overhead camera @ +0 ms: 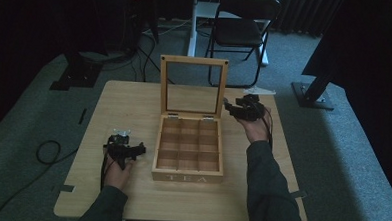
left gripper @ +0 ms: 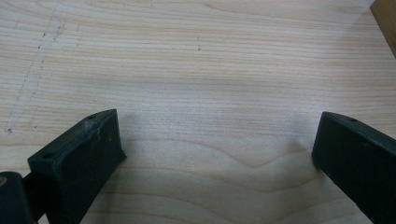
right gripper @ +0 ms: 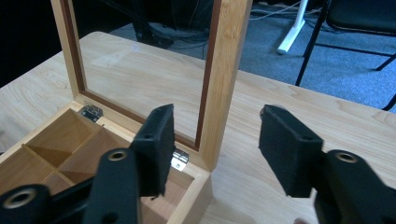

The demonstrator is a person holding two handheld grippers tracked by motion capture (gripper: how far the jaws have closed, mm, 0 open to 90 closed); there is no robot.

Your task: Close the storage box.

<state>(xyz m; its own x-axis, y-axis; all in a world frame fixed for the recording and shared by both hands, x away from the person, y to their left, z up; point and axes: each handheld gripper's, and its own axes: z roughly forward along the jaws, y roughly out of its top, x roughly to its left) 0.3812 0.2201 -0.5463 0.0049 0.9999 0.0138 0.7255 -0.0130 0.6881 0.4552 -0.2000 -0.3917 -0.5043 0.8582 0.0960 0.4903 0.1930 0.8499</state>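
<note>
A wooden tea box (overhead camera: 187, 178) with several empty compartments stands mid-table, its glass-paned lid (overhead camera: 194, 61) raised upright. My right gripper (overhead camera: 230, 108) hovers just right of the lid's right edge, open, with nothing pressed between its pads. In the right gripper view the lid's frame post (right gripper: 229, 70) rises beyond the gap between the jaws of the right gripper (right gripper: 217, 135), above the box's back corner and a metal hinge (right gripper: 180, 158). My left gripper (overhead camera: 132, 150) rests on the table left of the box, open. Bare wood lies between the jaws of the left gripper (left gripper: 215, 140).
The light wooden table (overhead camera: 134, 103) has bare surface on both sides of the box. A black chair (overhead camera: 240, 27) and a white pole (overhead camera: 192, 25) stand behind the table. Cables (overhead camera: 47, 151) lie on the grey carpet at left, and dark stand bases sit at both sides.
</note>
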